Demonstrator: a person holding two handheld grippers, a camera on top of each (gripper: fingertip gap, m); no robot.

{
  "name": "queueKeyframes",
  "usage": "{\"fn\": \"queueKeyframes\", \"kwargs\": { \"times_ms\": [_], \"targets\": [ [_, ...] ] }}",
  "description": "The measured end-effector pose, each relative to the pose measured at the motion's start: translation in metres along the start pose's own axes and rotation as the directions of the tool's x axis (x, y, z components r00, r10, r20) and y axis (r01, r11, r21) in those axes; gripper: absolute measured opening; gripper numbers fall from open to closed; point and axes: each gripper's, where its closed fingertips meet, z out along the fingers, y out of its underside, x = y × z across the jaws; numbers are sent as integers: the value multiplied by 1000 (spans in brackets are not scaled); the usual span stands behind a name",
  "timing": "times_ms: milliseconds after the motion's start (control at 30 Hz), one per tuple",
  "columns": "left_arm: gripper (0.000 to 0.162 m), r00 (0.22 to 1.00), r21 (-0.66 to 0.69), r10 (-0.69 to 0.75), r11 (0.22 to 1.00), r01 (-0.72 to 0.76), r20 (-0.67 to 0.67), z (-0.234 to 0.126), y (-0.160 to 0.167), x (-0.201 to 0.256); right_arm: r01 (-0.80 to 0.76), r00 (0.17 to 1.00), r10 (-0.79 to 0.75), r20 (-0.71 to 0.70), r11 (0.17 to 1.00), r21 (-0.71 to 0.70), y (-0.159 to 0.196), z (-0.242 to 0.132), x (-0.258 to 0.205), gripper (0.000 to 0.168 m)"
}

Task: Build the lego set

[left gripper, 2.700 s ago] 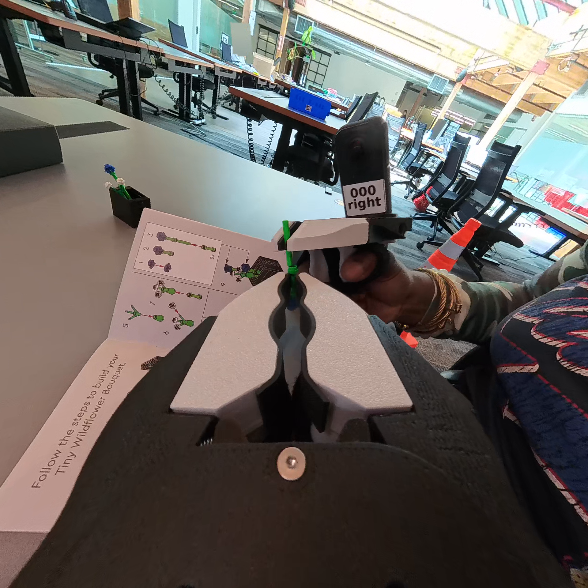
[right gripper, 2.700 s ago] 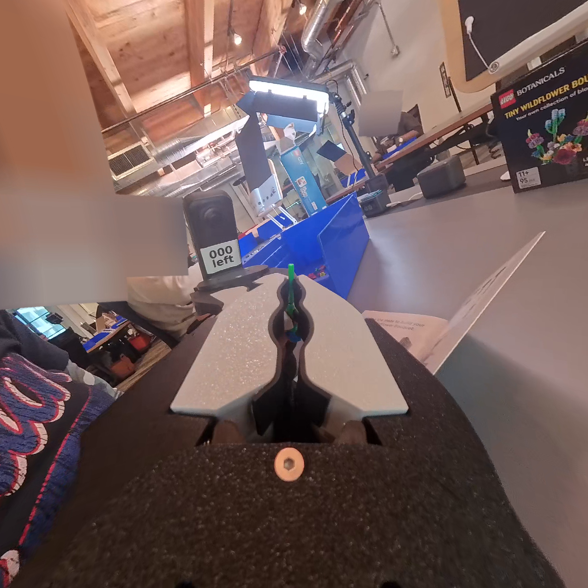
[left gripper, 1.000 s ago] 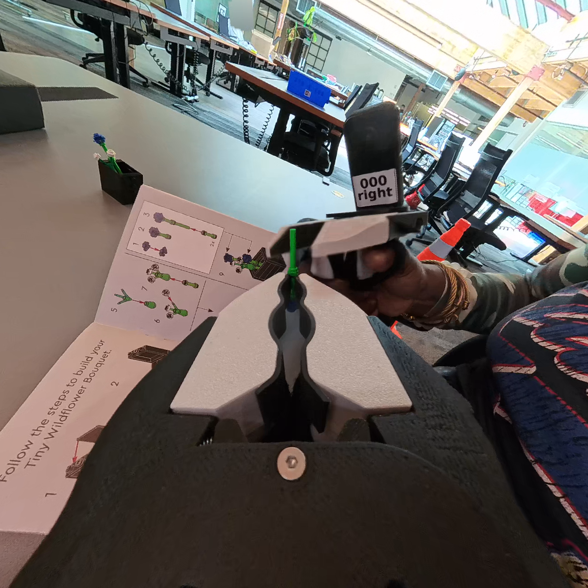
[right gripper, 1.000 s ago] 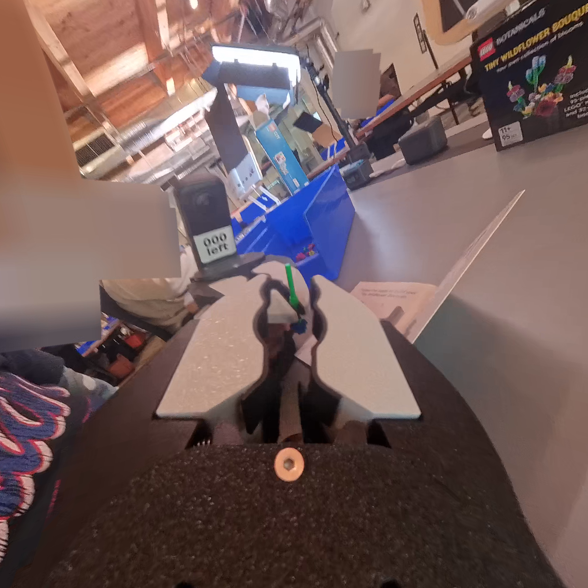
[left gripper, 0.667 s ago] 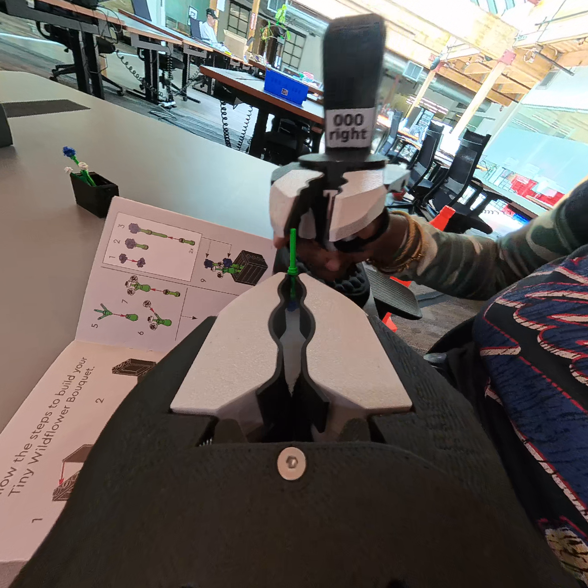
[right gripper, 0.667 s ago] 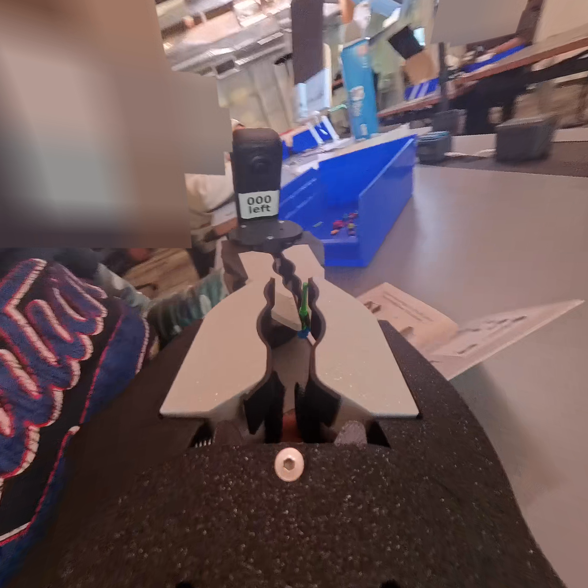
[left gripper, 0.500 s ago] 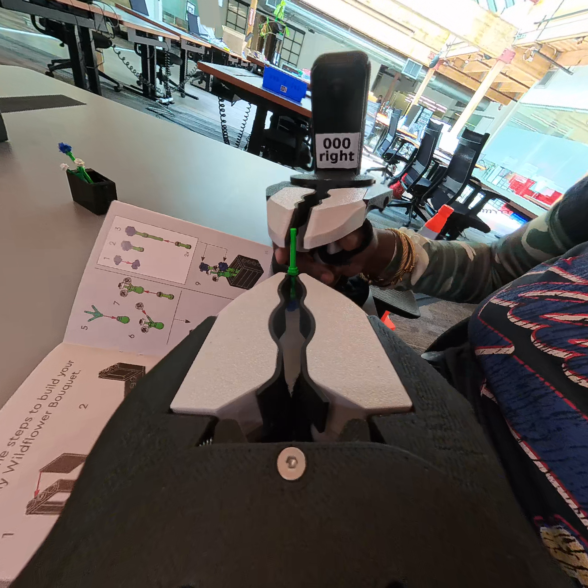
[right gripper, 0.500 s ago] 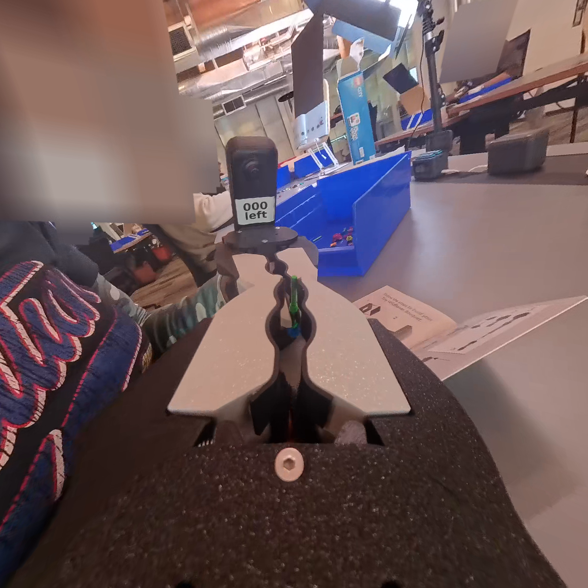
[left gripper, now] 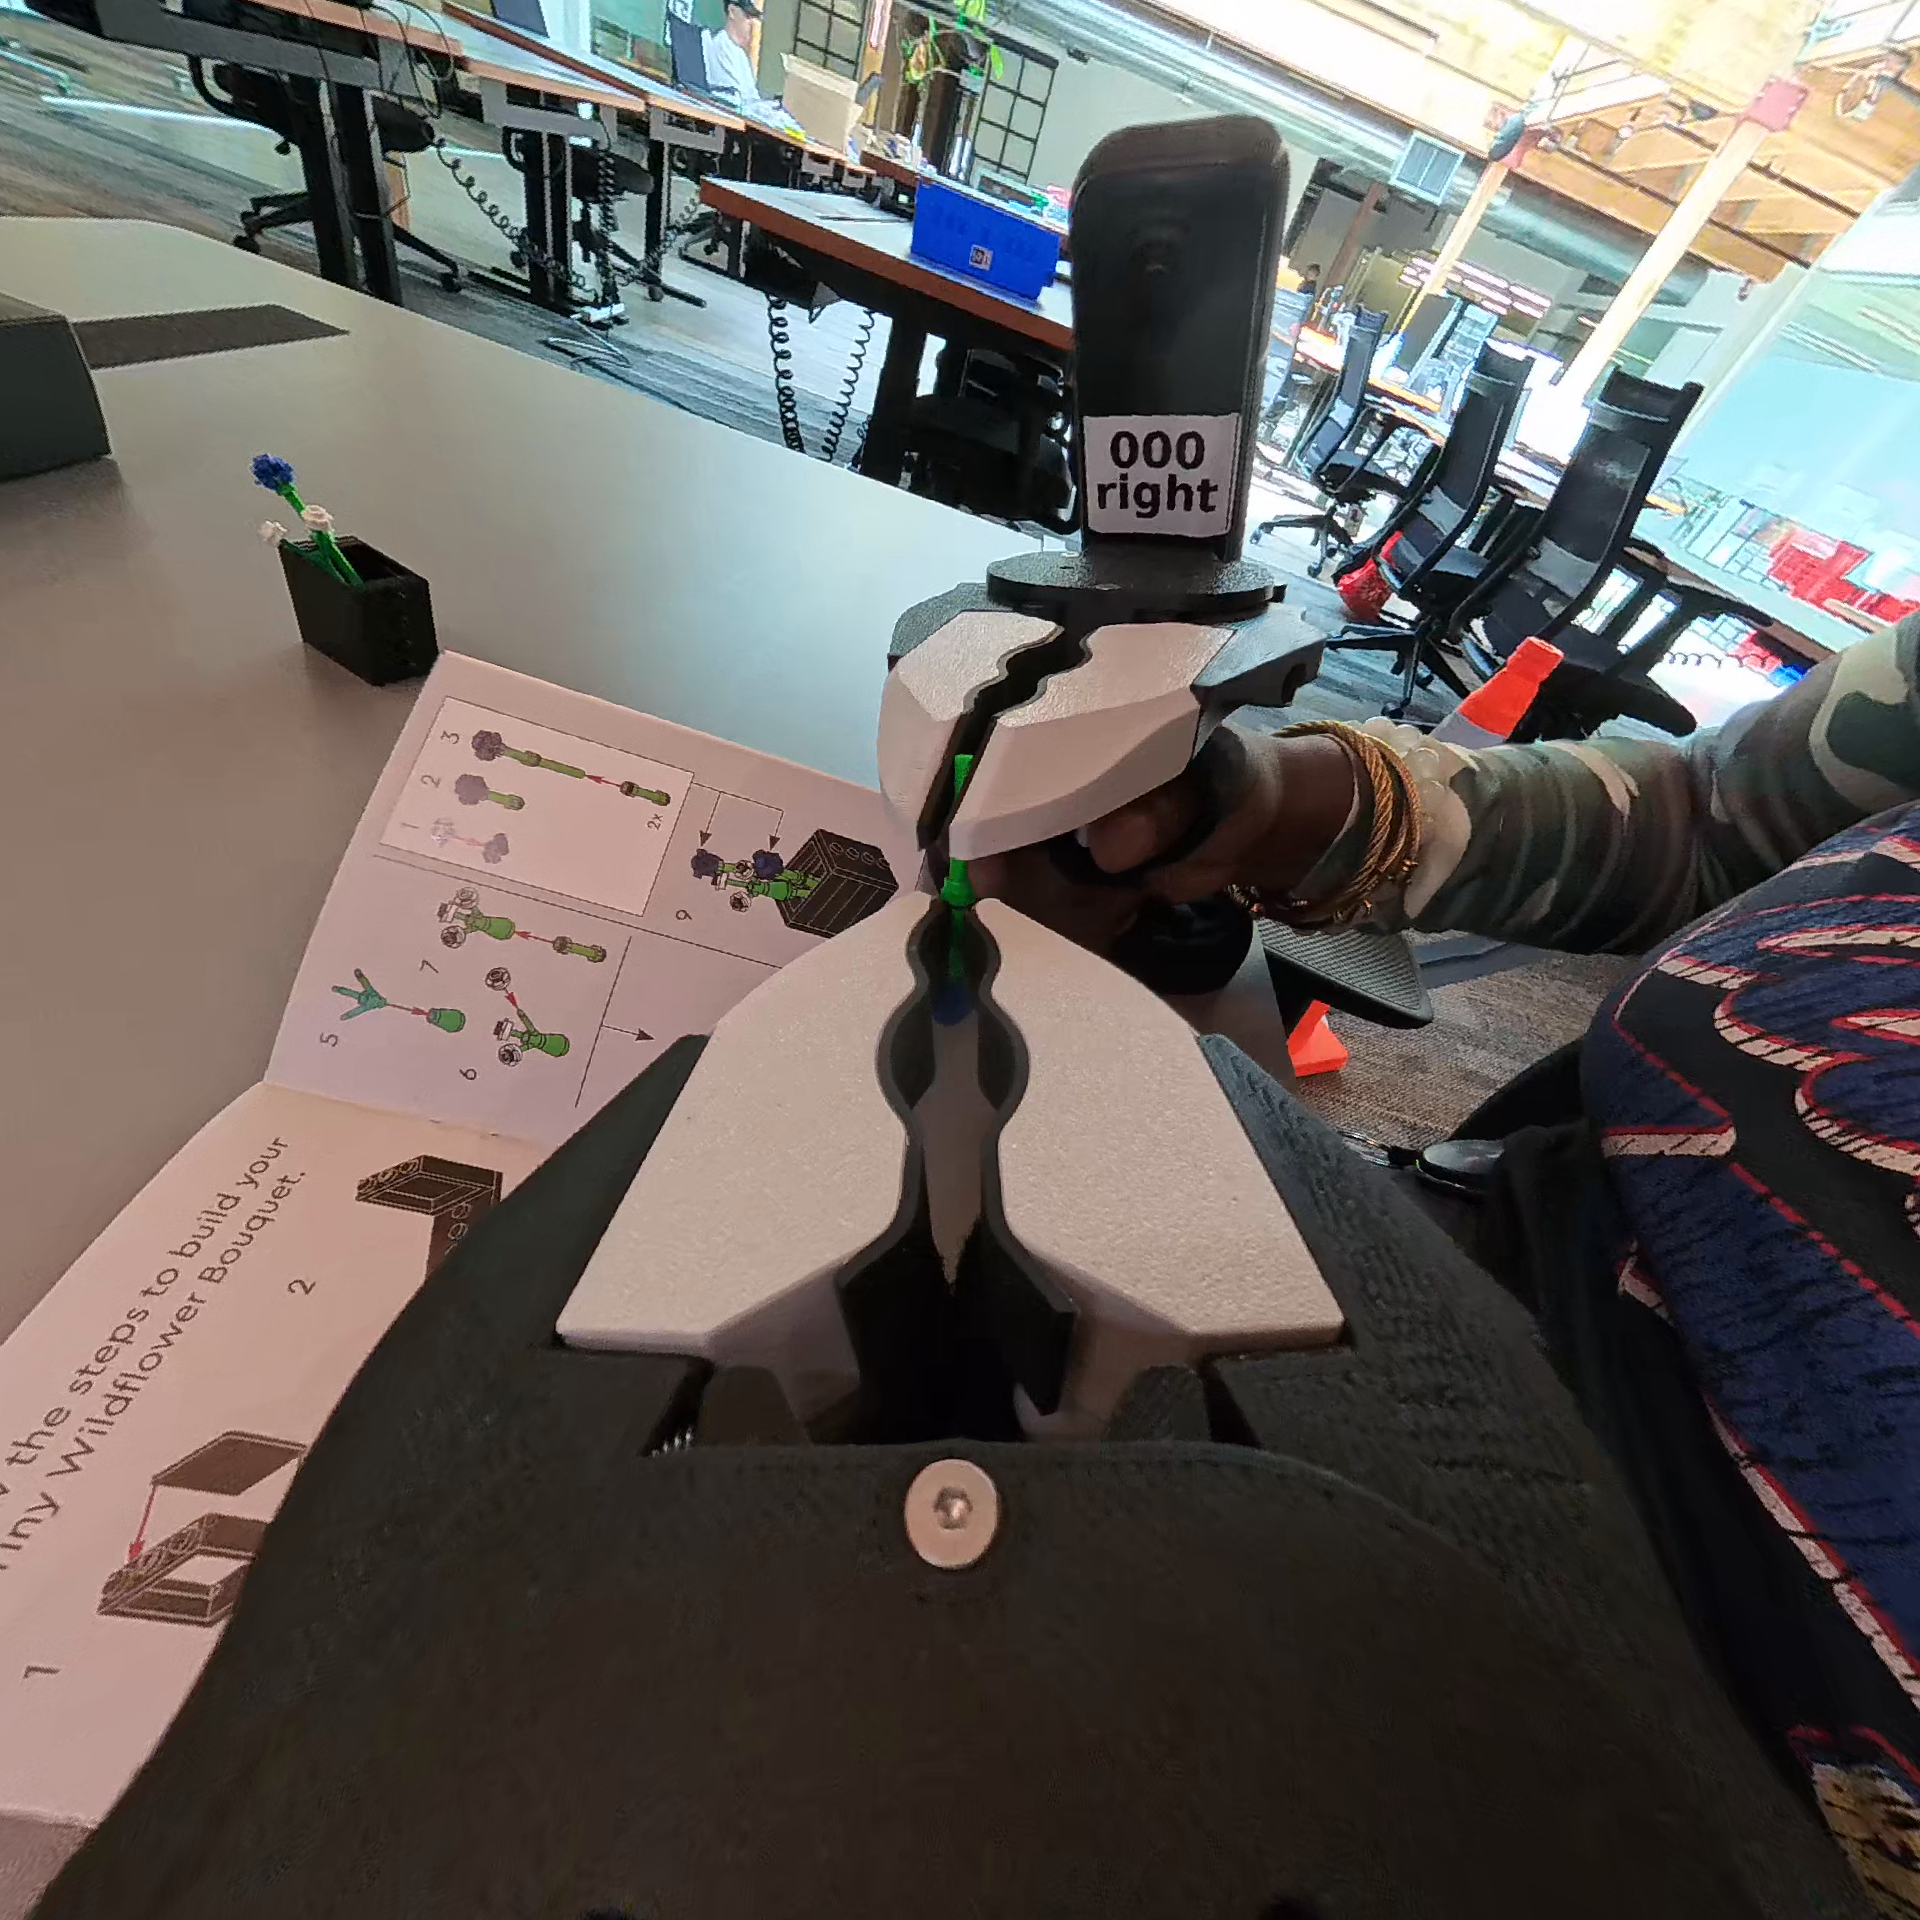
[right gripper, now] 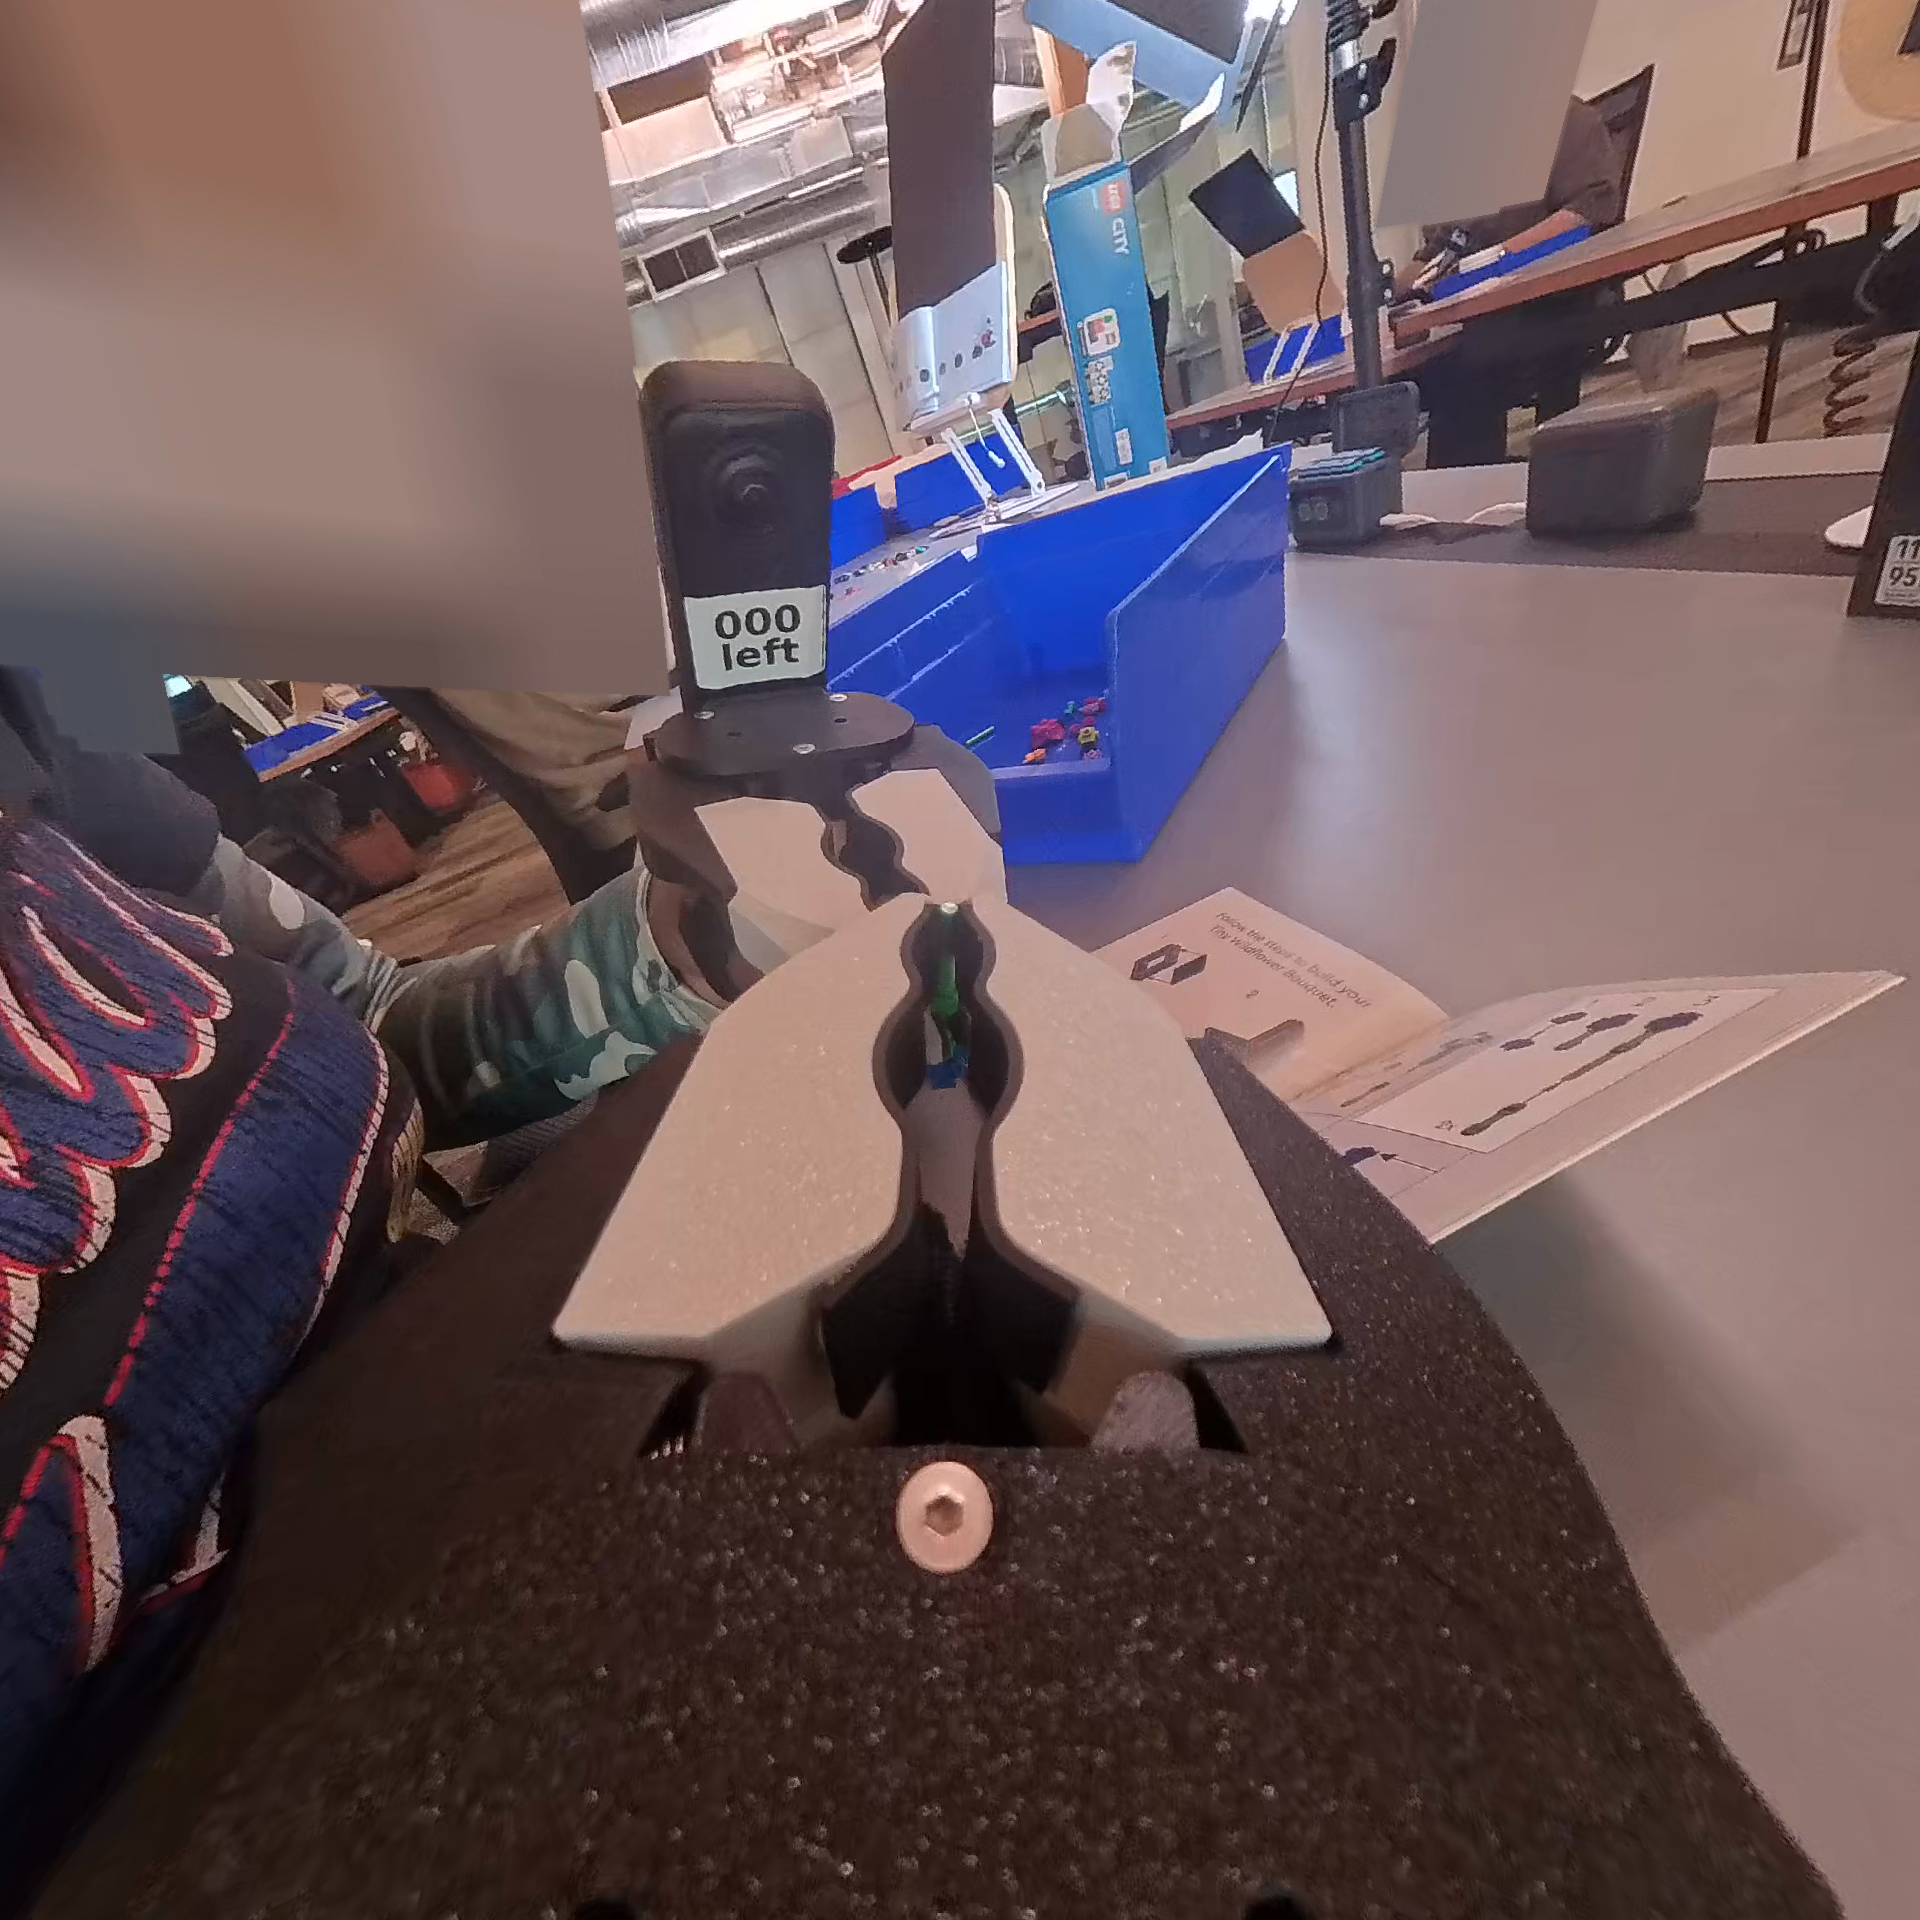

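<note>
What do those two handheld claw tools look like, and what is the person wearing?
Each gripper, left and right, has a rough black body, two pale grey wavy-edged fingers, a silver screw, and a black camera with a white label. The person wears camouflage sleeves and gold bangles.

Green stem (left gripper: 954, 914) lower end hidden between both jaws.

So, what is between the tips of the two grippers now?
Only the thin green lego stem: it bridges the left gripper and right gripper, seen in the left wrist view.
</note>
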Motion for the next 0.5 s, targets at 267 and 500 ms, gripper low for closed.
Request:
{"fn": "queueKeyframes", "kwargs": {
  "times_ms": [267,500],
  "targets": [
    [1,1000,-7,2,1000,-2,5,0,2,0,14,1000,-14,1,1000,-21,4,1,-1,4],
    [1,1000,-10,-4,1000,5,7,0,2,-1,24,1000,-24,-12,1000,-10,3,1,0,3]
  ]
}}
